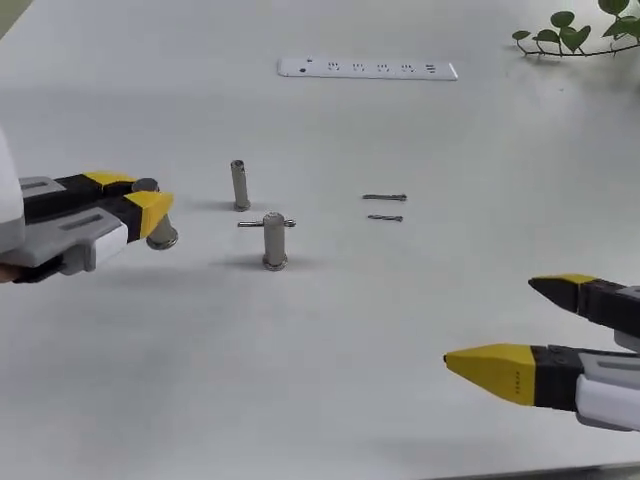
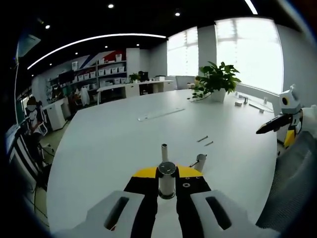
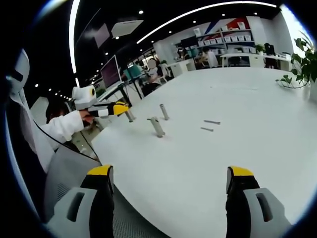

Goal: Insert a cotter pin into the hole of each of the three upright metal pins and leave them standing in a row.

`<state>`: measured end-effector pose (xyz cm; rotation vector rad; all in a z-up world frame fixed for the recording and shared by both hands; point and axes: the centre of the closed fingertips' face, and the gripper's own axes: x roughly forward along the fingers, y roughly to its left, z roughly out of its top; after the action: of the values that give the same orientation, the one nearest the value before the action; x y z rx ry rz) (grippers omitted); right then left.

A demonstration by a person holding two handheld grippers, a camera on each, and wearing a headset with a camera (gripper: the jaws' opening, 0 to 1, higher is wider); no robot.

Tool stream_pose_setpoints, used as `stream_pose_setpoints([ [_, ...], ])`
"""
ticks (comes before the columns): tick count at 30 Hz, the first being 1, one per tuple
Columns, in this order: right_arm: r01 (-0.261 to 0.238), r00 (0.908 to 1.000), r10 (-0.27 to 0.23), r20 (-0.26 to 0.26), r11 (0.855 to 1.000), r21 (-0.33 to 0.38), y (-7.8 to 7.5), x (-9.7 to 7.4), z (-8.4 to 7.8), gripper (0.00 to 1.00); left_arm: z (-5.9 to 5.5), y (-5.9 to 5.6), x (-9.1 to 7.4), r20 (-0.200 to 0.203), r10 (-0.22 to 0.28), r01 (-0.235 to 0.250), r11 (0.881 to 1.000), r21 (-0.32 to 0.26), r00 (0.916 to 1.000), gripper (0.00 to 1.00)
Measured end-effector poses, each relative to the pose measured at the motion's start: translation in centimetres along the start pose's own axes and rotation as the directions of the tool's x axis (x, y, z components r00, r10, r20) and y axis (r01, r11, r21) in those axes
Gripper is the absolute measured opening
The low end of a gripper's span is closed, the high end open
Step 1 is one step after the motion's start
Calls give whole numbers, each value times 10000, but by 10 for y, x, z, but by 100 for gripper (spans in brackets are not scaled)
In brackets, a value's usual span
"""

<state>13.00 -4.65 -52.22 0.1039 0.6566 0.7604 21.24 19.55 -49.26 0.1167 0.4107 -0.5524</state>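
Observation:
My left gripper (image 1: 155,207) is shut on an upright metal pin (image 1: 161,228) at the left of the white table; in the left gripper view that pin (image 2: 167,179) stands between the yellow jaw tips. A second pin (image 1: 274,240) stands nearby with a cotter pin through its hole. A third, bare pin (image 1: 240,185) stands behind it. Two loose cotter pins (image 1: 385,197) (image 1: 385,217) lie to the right. My right gripper (image 1: 490,322) hovers open at the lower right, away from everything, with nothing between its jaws (image 3: 171,178).
A white power strip (image 1: 367,68) lies at the far side of the table (image 1: 330,380). Plant leaves (image 1: 580,30) reach in at the far right corner. The table's near edge runs just below my right gripper.

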Motion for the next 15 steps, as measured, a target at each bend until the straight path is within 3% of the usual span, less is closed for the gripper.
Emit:
stream_pose_setpoints([
  [10,85,9996,-81,266,9999,-141,-1,-5,3,93,4,-35,-5,-37,-229,228,9996,-156,9997,9],
  [15,39,9996,-36,268,10000,-88,0,-8,0,93,-5,-52,4,-266,-550,546,9984,-147,9981,9],
])
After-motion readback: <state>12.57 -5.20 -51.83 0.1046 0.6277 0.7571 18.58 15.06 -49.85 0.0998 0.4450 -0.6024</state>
